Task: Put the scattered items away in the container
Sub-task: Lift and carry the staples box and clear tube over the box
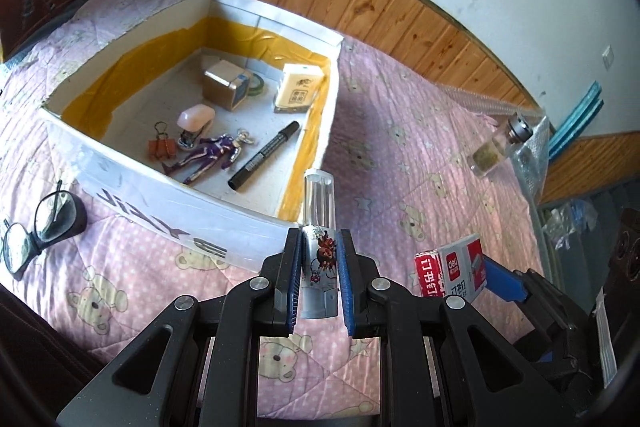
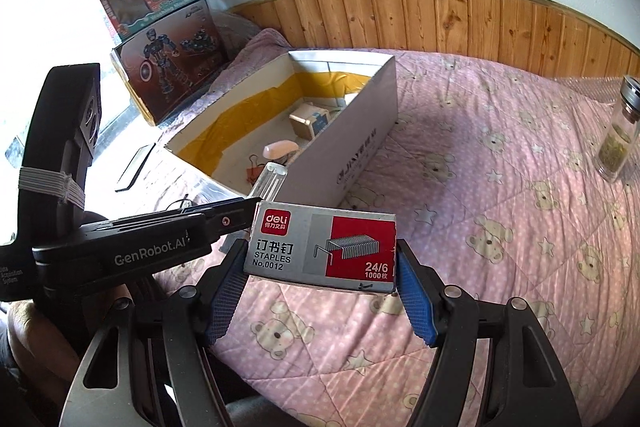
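A white cardboard box (image 1: 168,211) with yellow tape inside sits on the pink bedspread; it also shows in the right wrist view (image 2: 360,131). It holds a black marker (image 1: 264,155), a purple figure (image 1: 210,157), a pink stapler (image 1: 196,123), a binder clip and small boxes. My left gripper (image 1: 319,247) is shut on a clear-capped tube with a cartoon print (image 1: 319,227), held just outside the box's near right corner. My right gripper (image 2: 320,255) is shut on a grey-and-red staples box (image 2: 320,251), above the bedspread right of the box; it also shows in the left wrist view (image 1: 450,267).
A pair of glasses (image 1: 38,227) lies on the bedspread left of the box. A glass jar with a metal lid (image 2: 618,135) stands at the far right. Toy boxes (image 2: 168,67) lean at the bed's head. A wood-panelled wall runs behind the bed.
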The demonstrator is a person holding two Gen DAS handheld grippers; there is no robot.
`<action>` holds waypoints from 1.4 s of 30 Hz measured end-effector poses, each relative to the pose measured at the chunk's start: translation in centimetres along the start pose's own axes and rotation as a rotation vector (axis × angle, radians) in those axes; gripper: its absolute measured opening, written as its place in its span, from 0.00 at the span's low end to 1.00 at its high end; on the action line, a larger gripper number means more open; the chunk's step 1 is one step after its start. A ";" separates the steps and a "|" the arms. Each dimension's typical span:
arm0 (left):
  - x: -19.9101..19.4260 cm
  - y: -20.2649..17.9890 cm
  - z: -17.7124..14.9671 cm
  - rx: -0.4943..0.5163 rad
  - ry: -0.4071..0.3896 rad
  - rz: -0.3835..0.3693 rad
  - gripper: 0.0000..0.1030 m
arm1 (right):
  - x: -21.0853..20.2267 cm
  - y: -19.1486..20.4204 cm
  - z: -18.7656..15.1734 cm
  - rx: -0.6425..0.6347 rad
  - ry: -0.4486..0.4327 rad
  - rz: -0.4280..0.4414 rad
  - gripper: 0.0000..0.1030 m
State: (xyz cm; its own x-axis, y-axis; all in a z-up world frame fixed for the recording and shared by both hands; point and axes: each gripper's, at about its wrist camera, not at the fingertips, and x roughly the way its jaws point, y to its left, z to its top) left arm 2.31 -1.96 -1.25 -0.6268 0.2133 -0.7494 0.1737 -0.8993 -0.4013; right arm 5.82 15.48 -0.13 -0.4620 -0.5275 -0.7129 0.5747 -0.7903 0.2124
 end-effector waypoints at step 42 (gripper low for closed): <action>-4.0 11.6 13.5 -0.137 -0.173 0.030 0.17 | 2.7 6.9 9.5 -0.172 -0.057 0.056 0.69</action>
State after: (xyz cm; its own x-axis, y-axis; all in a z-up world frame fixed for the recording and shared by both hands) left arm -3.41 -18.41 4.16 -0.7384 0.1079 -0.6657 0.2885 -0.8416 -0.4565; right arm 2.14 5.60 5.72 -0.4607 -0.5895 -0.6636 0.7052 -0.6971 0.1297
